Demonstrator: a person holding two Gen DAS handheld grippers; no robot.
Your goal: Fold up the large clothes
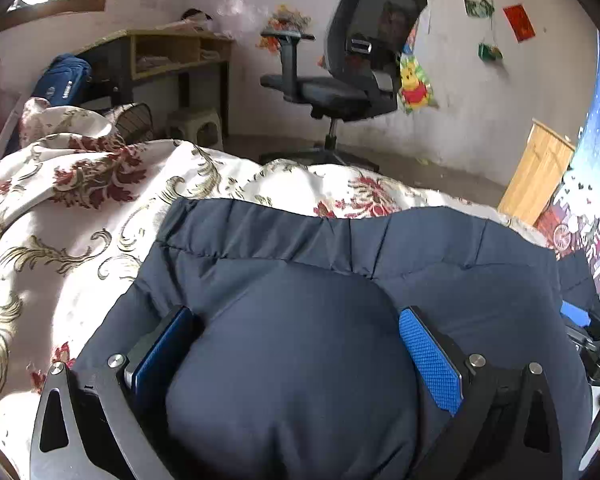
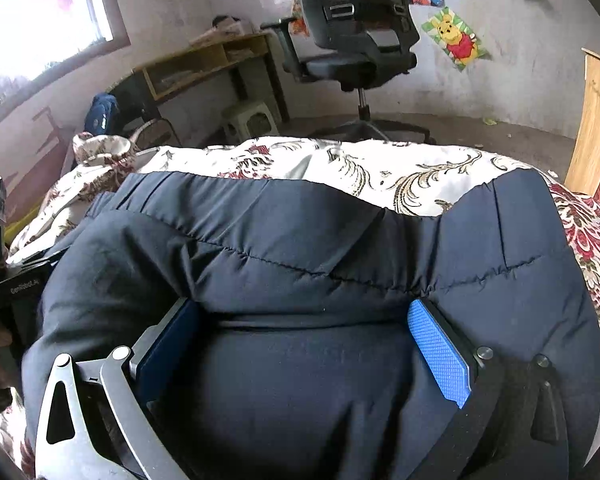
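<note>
A dark navy padded jacket (image 1: 308, 248) lies on a bed with a cream, red-flowered bedspread (image 1: 80, 208). My left gripper (image 1: 296, 328) is pressed into the jacket. Its blue pads (image 1: 430, 360) stand wide apart and a puffy bulge of jacket fills the gap. My right gripper (image 2: 304, 320) sits likewise on the jacket (image 2: 300, 240), with its fingers spread and the padding swelling between the pads (image 2: 440, 356). The two grippers are side by side: the right gripper's body (image 1: 596, 344) shows at the left wrist view's right edge, and the left gripper's body (image 2: 4, 264) at the right wrist view's left edge.
Beyond the bed's far edge stand a black office chair (image 1: 340, 80), a small plastic stool (image 1: 196, 124) and a wooden desk (image 1: 172, 52) with a blue bag (image 1: 64, 80) beside it. A wooden board (image 1: 540, 172) leans at right. Crumpled bedspread is piled at far left.
</note>
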